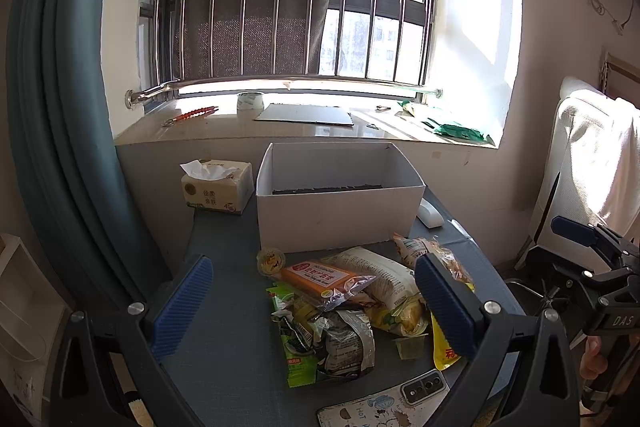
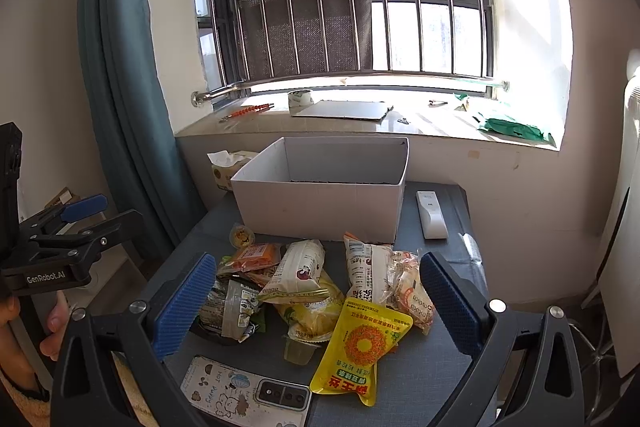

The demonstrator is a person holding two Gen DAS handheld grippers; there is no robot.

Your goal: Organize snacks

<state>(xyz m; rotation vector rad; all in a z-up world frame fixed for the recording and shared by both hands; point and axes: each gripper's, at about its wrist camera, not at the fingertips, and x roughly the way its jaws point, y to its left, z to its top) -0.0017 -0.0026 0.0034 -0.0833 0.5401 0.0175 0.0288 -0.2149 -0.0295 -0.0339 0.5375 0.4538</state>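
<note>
My left tongs (image 1: 314, 305) spread wide, holding nothing, above snack pile (image 1: 352, 307). My right tongs (image 2: 314, 307) also spread, nothing between pads, over same pile. Phone (image 2: 244, 393) lies nearest, at surface edge just before pile. Yellow pouch (image 2: 362, 345) at pile's near right side, between right tongs' pads in view. Orange packet (image 1: 318, 277) toward pile's far side. White box (image 1: 336, 199) open, just beyond pile. Remote (image 2: 430, 213) right of box, tissue pack (image 1: 216, 187) left of it. Grey surface (image 1: 224, 367) carries all.
</note>
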